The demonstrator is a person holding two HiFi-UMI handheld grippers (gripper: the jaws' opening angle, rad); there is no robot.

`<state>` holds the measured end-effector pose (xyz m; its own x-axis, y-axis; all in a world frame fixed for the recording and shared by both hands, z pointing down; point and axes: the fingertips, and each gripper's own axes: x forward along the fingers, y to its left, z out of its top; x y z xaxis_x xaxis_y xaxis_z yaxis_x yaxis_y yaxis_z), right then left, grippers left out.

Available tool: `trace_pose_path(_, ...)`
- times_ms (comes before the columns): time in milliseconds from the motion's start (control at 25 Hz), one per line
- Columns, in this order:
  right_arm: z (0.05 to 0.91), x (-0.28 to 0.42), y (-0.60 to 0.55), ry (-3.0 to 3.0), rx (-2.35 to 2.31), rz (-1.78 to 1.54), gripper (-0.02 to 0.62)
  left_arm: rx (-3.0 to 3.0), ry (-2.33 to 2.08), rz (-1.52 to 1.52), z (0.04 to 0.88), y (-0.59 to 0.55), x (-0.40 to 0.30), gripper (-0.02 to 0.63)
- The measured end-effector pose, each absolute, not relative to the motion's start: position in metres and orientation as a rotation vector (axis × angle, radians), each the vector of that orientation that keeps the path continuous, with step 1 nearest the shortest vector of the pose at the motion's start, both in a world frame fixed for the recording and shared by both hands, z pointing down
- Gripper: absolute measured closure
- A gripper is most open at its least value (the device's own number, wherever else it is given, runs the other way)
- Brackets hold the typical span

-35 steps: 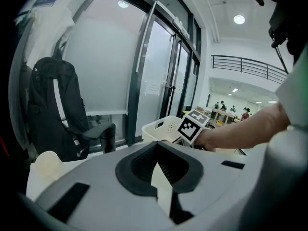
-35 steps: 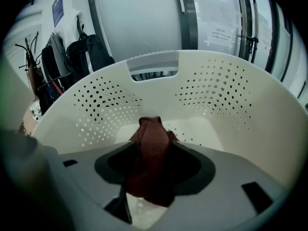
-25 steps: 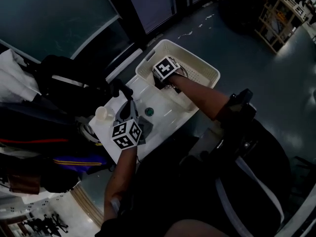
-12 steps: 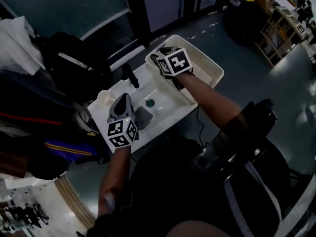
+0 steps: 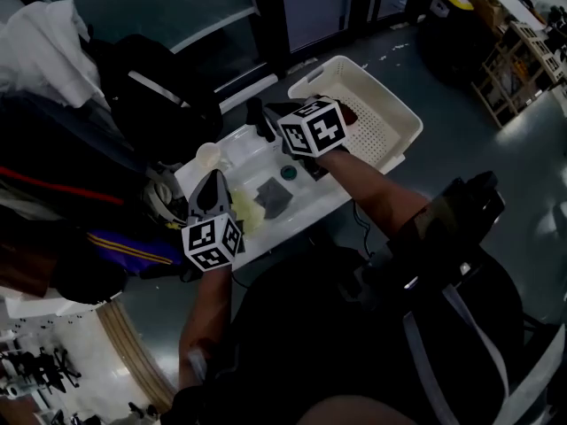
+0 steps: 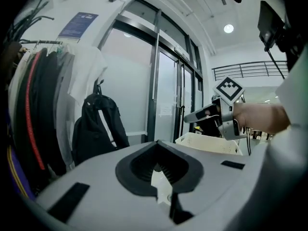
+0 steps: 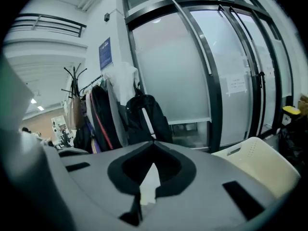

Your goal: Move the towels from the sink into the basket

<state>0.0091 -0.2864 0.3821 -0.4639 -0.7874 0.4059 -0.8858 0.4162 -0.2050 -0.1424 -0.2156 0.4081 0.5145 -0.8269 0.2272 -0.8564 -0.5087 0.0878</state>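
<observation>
Dimly lit: the white sink (image 5: pixel 306 204) stands before glass doors (image 7: pixel 192 71). A grey towel (image 5: pixel 275 197) lies in it, with the basket (image 5: pixel 383 129) just beside. The blue wall sign (image 7: pixel 106 53) is unreadable. The left gripper (image 6: pixel 157 144) has its jaws closed and empty; the right gripper (image 7: pixel 153 146) has just closed its jaws, empty.

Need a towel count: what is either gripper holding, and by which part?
Nothing is held. The right gripper has just closed its jaws on nothing; the left gripper is shut, also empty.
</observation>
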Motion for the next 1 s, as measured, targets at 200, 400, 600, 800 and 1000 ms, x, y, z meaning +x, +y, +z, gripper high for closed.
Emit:
trace_pose_path(200,0.396,-0.043,-0.258,-2.513,1.284,0.541,0.586,2.486,-1.465,0.246,0.429,-0.201,-0.166,0.598)
trace_pose_path(400,0.436,-0.067,-0.24,-2.497,1.16,0.499,0.584,2.424,-1.478,0.285,0.456,-0.192,-0.182,0.598)
trace_pose_path(600,0.495,-0.088,-0.229,-2.45,0.995,0.535,0.533,2.308,-1.471,0.348,0.494,-0.181,-0.196,0.598)
trace_pose_path(800,0.561,-0.093,-0.226,-2.364,0.872,0.593,0.476,2.213,-1.49,0.423,0.53,-0.178,-0.206,0.598)
trace_pose_path(1000,0.627,-0.094,-0.221,-2.264,0.745,0.579,0.443,2.121,-1.449,0.463,0.564,-0.177,-0.201,0.598)
